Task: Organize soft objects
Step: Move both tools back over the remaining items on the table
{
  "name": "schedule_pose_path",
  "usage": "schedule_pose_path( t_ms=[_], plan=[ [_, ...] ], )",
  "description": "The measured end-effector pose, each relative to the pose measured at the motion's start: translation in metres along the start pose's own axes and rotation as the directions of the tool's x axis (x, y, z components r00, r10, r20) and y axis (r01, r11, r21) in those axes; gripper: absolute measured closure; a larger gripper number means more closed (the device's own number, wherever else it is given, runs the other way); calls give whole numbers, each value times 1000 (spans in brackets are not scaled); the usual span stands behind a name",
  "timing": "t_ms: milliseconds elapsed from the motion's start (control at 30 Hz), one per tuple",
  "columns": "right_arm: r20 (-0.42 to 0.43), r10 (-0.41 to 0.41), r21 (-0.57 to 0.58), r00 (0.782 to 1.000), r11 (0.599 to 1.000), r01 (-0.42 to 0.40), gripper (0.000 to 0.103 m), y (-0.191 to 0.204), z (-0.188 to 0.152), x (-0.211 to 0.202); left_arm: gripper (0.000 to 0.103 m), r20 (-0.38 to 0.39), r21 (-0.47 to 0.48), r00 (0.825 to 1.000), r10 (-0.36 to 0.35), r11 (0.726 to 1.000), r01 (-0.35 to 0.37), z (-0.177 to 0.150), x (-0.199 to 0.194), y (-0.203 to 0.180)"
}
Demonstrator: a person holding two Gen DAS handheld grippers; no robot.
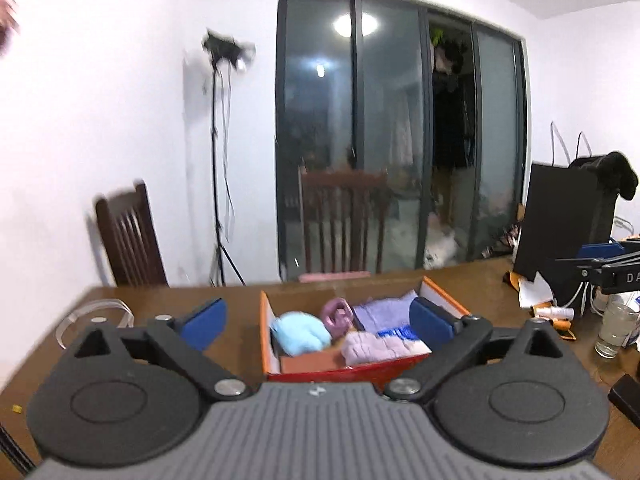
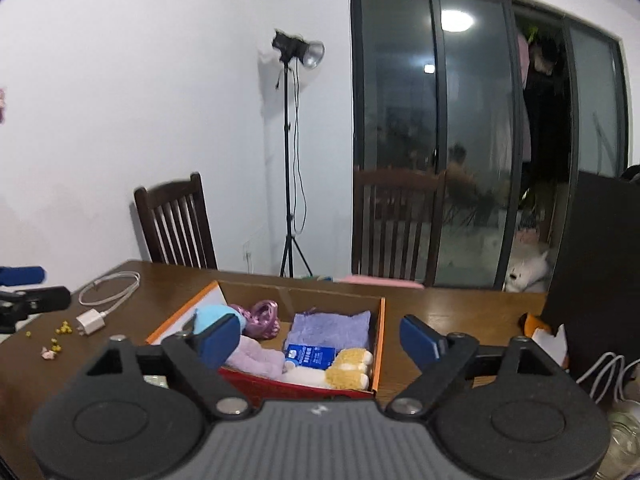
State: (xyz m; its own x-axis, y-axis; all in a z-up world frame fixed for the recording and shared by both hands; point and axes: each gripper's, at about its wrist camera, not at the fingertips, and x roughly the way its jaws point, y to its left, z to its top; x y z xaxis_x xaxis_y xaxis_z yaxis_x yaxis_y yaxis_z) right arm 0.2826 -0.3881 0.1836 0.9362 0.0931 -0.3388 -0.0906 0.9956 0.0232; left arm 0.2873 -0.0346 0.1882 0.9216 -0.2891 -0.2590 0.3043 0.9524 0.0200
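An orange-and-red cardboard box [image 1: 332,370] [image 2: 380,320] sits on the brown table. It holds a light blue plush [image 1: 300,332] [image 2: 214,314], a pink-purple ring toy [image 1: 338,316] [image 2: 262,318], a folded lavender cloth [image 1: 384,308] [image 2: 330,326], a pale pink roll [image 1: 372,348] [image 2: 258,358], a blue packet [image 2: 310,354] and a yellow-and-white plush [image 2: 348,372]. My left gripper [image 1: 318,320] is open and empty, above the box's near side. My right gripper [image 2: 320,340] is open and empty, also in front of the box.
A white charger and cable [image 2: 100,304] and small yellow bits [image 2: 60,330] lie at the table's left. A glass [image 1: 614,328], a black monitor [image 1: 568,240] and clutter stand at the right. Two wooden chairs [image 1: 344,224] [image 2: 176,224] and a light stand [image 2: 292,160] are behind the table.
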Motion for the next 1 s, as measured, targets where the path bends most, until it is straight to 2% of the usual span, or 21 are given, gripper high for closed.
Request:
schedule_pose_path(
  t_ms=[133, 233, 300, 433, 633, 733, 800, 867, 1000],
  plan=[
    [65, -3, -13, 998, 1000, 4, 13, 15, -18, -41, 0, 53, -10, 999, 11, 1000, -11, -23, -45, -4],
    [107, 8, -46, 994, 999, -3, 9, 31, -46, -71, 0, 92, 2, 996, 12, 1000, -13, -53, -78, -8],
    [132, 21, -63, 991, 998, -13, 6, 43, -68, -91, 0, 86, 18, 996, 27, 999, -28, -77, -95, -13],
    [133, 51, -93, 990, 995, -39, 6, 64, -113, -123, 0, 73, 22, 996, 48, 998, -50, -118, -129, -17],
    [98, 89, -80, 991, 993, -82, 5, 94, -170, -164, 0, 72, -78, 996, 53, 996, -47, -156, -183, -8],
    [79, 117, -69, 990, 991, -111, 5, 106, -188, -179, 0, 41, -90, 998, 42, 995, -38, -162, -187, 1],
    [61, 137, -74, 989, 988, -133, 5, 113, -194, -181, 0, 35, -78, 998, 59, 995, -56, -160, -183, 2],
    [55, 136, -99, 989, 987, -130, 5, 119, -195, -179, 0, 30, -85, 997, 73, 994, -70, -161, -179, 3],
    [44, 130, -61, 990, 990, -128, 5, 117, -194, -163, 0, -10, -104, 998, 54, 993, -55, -171, -167, 8]
  ],
)
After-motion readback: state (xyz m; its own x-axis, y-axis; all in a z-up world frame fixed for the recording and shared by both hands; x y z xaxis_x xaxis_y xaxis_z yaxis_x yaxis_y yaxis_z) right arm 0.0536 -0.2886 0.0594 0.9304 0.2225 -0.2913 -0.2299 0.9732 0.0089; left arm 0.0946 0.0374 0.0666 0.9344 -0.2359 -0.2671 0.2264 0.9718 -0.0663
